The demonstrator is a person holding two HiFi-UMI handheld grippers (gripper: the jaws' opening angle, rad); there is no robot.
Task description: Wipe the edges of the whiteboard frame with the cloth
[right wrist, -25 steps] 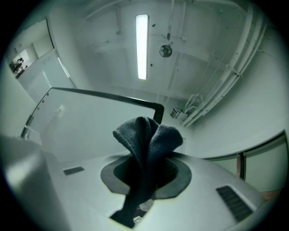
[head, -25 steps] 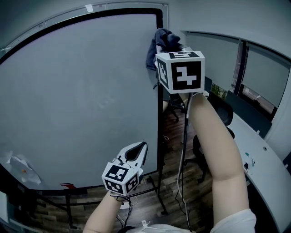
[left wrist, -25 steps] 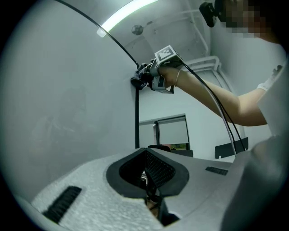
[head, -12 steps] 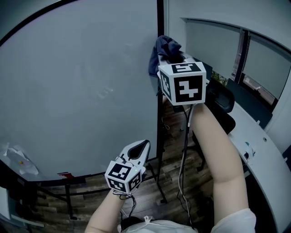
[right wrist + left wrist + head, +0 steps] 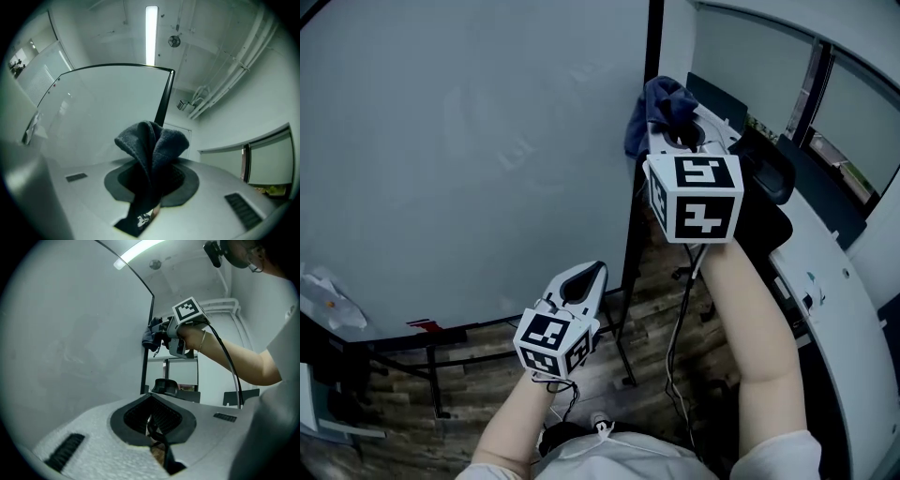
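Observation:
A large whiteboard with a thin black frame fills the left of the head view. My right gripper is shut on a dark blue cloth, which bunches against the frame's right vertical edge. In the right gripper view the cloth stands up between the jaws, with the black frame just behind it. My left gripper hangs lower, near the board's bottom right corner, jaws shut with nothing between them. The left gripper view shows the right gripper and cloth against the frame.
The board stands on black legs over a wood floor. A red marker lies on the bottom ledge and crumpled plastic at its left end. A black office chair and a curved white desk stand to the right.
The right gripper with the cloth has slid down the frame's right edge from near the top corner. The left gripper has stayed about where it was.

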